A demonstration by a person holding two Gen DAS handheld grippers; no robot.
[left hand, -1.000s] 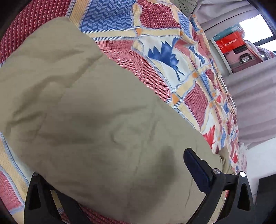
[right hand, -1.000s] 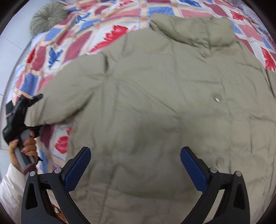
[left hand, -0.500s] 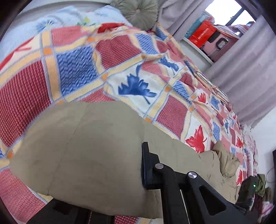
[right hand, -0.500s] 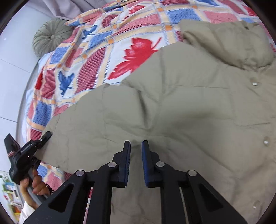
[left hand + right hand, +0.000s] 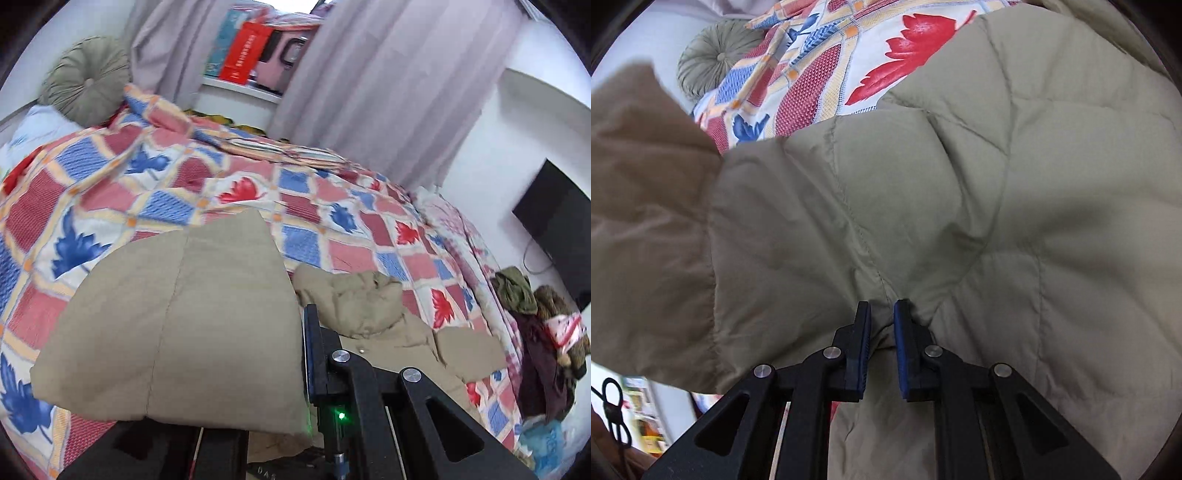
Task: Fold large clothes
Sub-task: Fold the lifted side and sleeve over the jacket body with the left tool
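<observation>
Left gripper (image 5: 299,369) is clamped on the sleeve (image 5: 177,325), held up across lower left of its frame. The jacket (image 5: 979,184) body and hood (image 5: 354,302) lie to the right, so the fold goes that way. Right gripper (image 5: 881,350) pinches a fabric ridge at lower centre, anchoring.

Black gripper (image 5: 881,317) arms — silver screws, blue pads (image 5: 900,354).
</observation>
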